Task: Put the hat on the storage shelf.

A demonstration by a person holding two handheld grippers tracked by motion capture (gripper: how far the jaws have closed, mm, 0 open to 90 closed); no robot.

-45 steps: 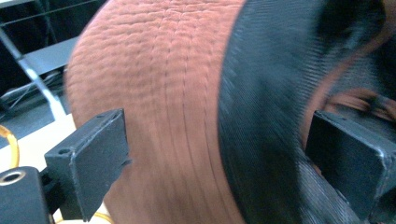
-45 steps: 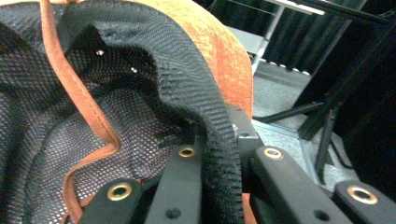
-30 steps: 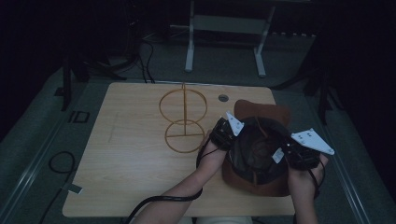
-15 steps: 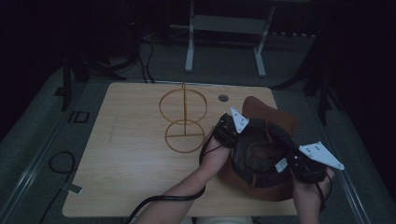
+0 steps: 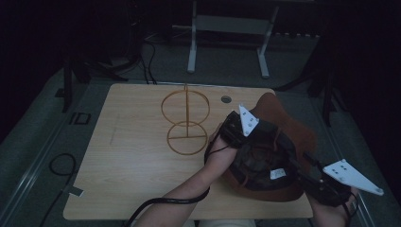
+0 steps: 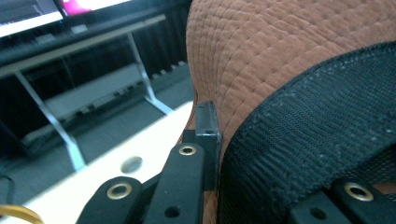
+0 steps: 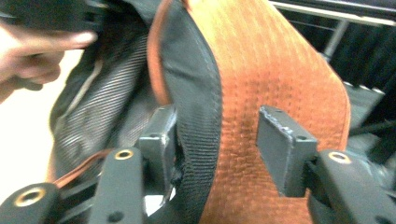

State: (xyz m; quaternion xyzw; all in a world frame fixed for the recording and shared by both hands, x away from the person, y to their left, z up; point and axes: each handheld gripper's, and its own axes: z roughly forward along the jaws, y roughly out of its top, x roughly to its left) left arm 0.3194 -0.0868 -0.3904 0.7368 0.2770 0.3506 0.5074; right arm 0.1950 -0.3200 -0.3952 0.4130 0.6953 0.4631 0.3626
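Toward the middle of the desk (image 5: 123, 156), nearer its far edge, stands a gold wire stand (image 5: 185, 120), bare, two hoops on an upright rod. Right of it, by the desk's right edge and toward the near right corner, sits the brown brimmed hat (image 5: 276, 108), turned crown down with its black lining up. At its left rim sits the left gripper (image 5: 243, 139), fingers (image 6: 207, 127) either side of the black sweatband; whether pinched tight cannot be told. At the near right rim sits the right gripper (image 7: 215, 140), fingers apart, straddling brim and band without biting.

Judged the gripping step, ahead of carrying the hat to the stand. Next: close the right fingers on the brim, lift evenly, turn the crown up and lower it over the top hoop.
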